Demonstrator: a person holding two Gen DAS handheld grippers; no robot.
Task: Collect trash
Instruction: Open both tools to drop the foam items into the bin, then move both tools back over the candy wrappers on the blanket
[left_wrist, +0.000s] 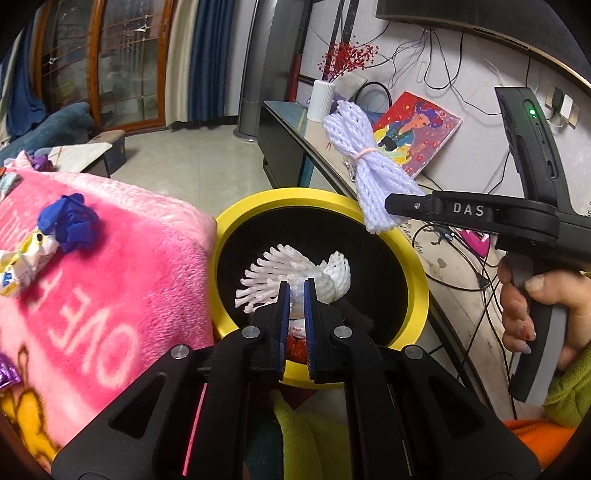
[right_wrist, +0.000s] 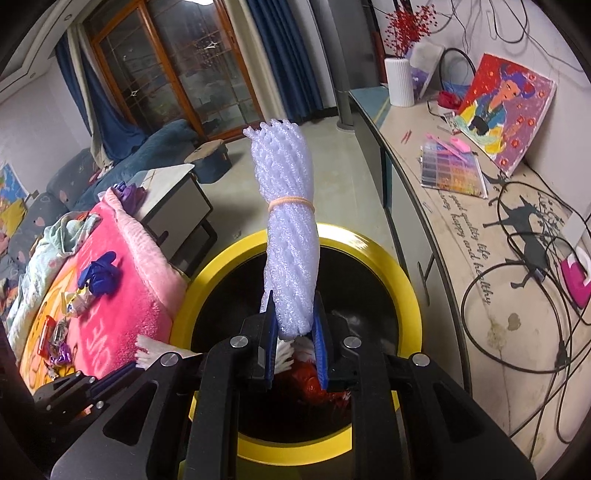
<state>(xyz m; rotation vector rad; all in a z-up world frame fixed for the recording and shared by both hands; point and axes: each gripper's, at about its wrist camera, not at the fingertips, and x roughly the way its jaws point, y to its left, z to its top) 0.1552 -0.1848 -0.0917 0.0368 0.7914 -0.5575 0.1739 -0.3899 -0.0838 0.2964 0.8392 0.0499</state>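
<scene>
Bundled white foam net (right_wrist: 290, 236), tied with a rubber band, upright at frame centre, its lower end clamped between the narrowed jaws of the right tool (right_wrist: 295, 334), over the yellow-rimmed black bin (right_wrist: 400, 273); a second white foam net (left_wrist: 295, 277) pinched in the nearly closed left tool (left_wrist: 294, 295) above the same bin (left_wrist: 415, 266), lower centre. Left of frame: pink plush blanket (right_wrist: 122, 295) carrying blue crumpled wrapper (right_wrist: 100, 277) and small candy wrappers (right_wrist: 59, 339). Right of frame: long worktop (right_wrist: 461, 229) with cables, painted canvas (right_wrist: 506, 110) and white ribbed vase (right_wrist: 400, 81); tiled floor, blue curtains and wood-framed glass doors behind.
</scene>
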